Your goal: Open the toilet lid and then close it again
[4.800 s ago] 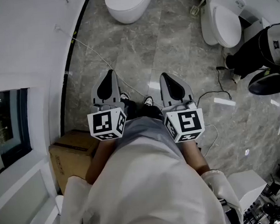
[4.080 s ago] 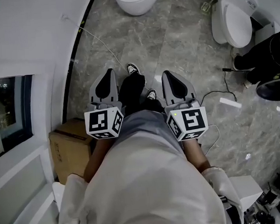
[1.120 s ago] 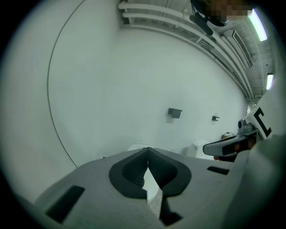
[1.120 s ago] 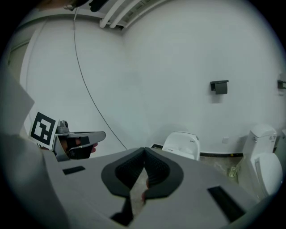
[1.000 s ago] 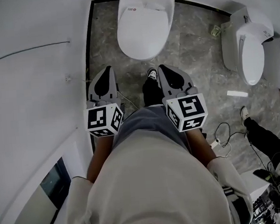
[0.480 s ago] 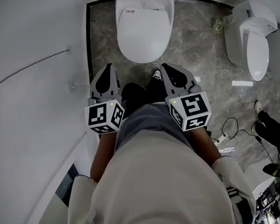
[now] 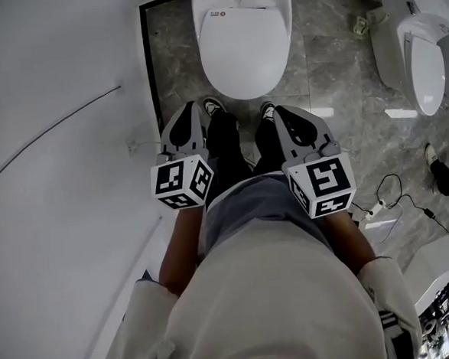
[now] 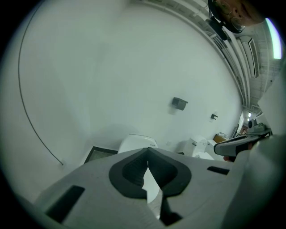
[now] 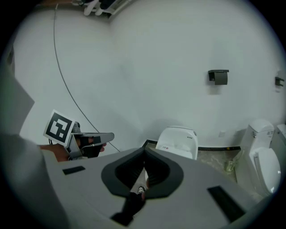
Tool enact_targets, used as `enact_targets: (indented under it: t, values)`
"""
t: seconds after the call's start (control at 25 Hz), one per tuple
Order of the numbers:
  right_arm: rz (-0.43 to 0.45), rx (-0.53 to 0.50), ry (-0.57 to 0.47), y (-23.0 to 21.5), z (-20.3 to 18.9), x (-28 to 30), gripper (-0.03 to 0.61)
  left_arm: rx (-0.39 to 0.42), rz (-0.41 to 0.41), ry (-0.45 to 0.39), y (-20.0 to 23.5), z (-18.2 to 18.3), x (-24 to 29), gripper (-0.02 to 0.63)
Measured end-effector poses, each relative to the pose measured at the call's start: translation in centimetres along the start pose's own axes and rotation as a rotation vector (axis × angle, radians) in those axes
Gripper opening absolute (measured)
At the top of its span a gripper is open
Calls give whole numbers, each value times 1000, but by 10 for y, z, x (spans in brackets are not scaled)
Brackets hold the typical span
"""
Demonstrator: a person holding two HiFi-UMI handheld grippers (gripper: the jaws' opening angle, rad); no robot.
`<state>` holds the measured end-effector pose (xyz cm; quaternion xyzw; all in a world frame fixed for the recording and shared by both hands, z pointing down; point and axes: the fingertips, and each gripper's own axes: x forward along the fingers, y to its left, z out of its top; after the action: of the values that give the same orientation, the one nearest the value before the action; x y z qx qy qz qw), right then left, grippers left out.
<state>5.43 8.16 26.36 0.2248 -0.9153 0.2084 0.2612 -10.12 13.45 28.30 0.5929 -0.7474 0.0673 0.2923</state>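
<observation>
**Both grippers closed and empty, toilet lid down in front of us**

We stand facing the white toilet [image 7: 245, 39], which sits on the grey marble floor [image 7: 332, 67] at the top of the head view, just beyond our shoes [image 7: 214, 105]. Its lid [image 7: 248, 58] lies flat and closed over the bowl. We hold the left gripper [image 7: 192, 106] and the right gripper [image 7: 279, 111] side by side in front of our body. Both point forward and down toward the toilet, and neither touches it.

In the left gripper view its fingers [image 8: 129, 172] are pressed together at the tips with nothing between them; only the white of the toilet shows through the small gap behind the tips. In the right gripper view its fingers [image 9: 161, 174] meet at the tips in the same way and pinch nothing, and a shoe shows through the gap behind them.

A white wall [image 7: 67, 224] runs along our left with a thin cable [image 7: 52, 133] across it. A second toilet [image 7: 423, 53] stands well apart on our right, and a paper holder [image 9: 218, 76] hangs on the back wall
</observation>
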Motion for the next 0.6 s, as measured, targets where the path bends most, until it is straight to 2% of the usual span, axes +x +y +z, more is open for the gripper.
enact_targets:
  t: [0.36, 0.6]
  values:
    - [-36, 33, -1, 10, 11, 28, 9, -11, -46, 71, 30, -5, 30, 8]
    - [-41, 61, 7, 14, 5, 39, 9, -41, -60, 137, 45, -36, 49, 8]
